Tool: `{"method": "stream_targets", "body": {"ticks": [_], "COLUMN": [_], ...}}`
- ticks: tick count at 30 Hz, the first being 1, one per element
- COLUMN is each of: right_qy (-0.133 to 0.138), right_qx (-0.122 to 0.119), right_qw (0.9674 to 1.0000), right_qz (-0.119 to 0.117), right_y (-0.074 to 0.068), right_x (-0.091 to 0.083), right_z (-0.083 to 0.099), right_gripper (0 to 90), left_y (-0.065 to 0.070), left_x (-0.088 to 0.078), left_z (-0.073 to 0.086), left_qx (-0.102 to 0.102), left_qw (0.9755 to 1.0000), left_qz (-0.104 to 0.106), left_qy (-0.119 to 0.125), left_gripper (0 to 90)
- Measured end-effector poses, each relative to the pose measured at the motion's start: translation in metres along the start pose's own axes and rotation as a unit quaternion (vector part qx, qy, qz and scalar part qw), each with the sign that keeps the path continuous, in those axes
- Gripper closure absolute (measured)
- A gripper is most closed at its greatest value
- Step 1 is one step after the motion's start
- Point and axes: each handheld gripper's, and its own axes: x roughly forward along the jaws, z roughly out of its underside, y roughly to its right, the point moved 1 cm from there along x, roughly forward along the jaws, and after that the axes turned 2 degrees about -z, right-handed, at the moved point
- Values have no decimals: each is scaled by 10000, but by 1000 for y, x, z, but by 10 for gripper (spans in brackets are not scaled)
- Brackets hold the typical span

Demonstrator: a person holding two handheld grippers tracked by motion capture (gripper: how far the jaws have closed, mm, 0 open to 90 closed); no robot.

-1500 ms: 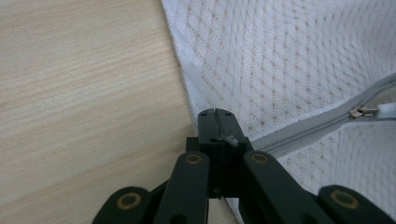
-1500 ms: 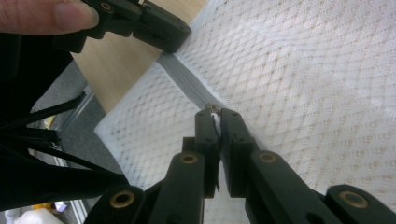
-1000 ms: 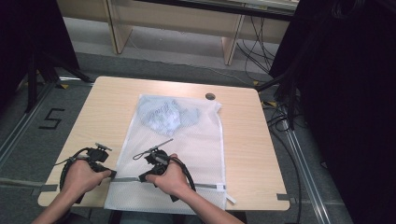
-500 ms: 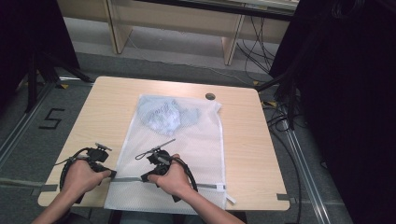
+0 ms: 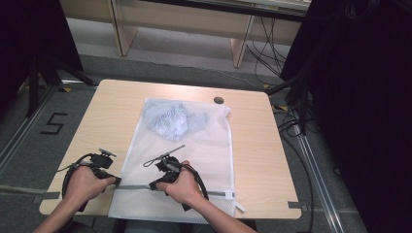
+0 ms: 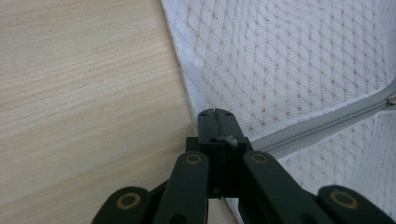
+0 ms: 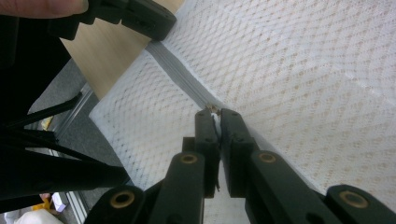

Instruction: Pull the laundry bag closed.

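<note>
Tools both clamped tight: left tool [image 6: 215,114] on mesh bag [image 6: 289,60] edge, right tool [image 7: 215,114] on zipper pull [image 7: 211,109].

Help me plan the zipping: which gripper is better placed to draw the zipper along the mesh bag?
Probably the right gripper: its jaws pinch what looks like the slider on the grey zipper. The left gripper clamps the mesh bag at its zipper end, anchoring it.

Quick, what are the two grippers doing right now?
Left gripper: closed, pinching the edge of the white mesh bag at the end of its zipper.
Right gripper: closed on the zipper pull.
</note>
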Motion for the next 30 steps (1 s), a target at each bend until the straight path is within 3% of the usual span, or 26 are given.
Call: {"method": "stream_targets", "body": {"ticks": [8, 9, 13, 14, 15, 17, 25, 26, 28, 30], "right_qy": [2, 49, -10, 0, 9, 74, 85, 123, 78, 94], "right_qx": [12, -126, -12, -200, 5, 102, 74, 64, 92, -45], "right_qw": [10000, 9999, 10000, 9998, 10000, 9999, 9999, 9999, 9999, 9999], "right_qz": [-12, 54, 31, 16, 11, -48, -73, 48, 46, 67], "right_y": [2, 4, 4, 7, 4, 2, 1, 1, 1, 3], "right_x": [-5, -4, -6, -7, -8, -8, -10, -10, -11, -11], "right_z": [3, 4, 4, 4, 4, 4, 5, 5, 5, 5], "right_gripper": [871, 871, 871, 871, 871, 871, 871, 871, 871, 871], "left_y": [0, 1, 0, 0, 1, 1, 1, 1, 1, 1], "left_x": [0, 0, 0, 0, 1, 0, 0, 0, 0, 0], "left_z": [0, 0, 0, 0, 0, 0, 0, 0, 0, 0], "left_qx": [6, -39, -17, -7, -44, -27, -36, -44, -43, -32], "left_qw": [10000, 10000, 10000, 10000, 10000, 10000, 10000, 10000, 10000, 10000], "left_qz": [0, -6, 0, 1, -7, -8, -6, -1, -1, -2], "left_qy": [-5, 34, 9, 9, 46, 16, 24, 31, 36, 38], "left_gripper": [900, 899, 900, 899, 899, 900, 899, 900, 900, 900]}}
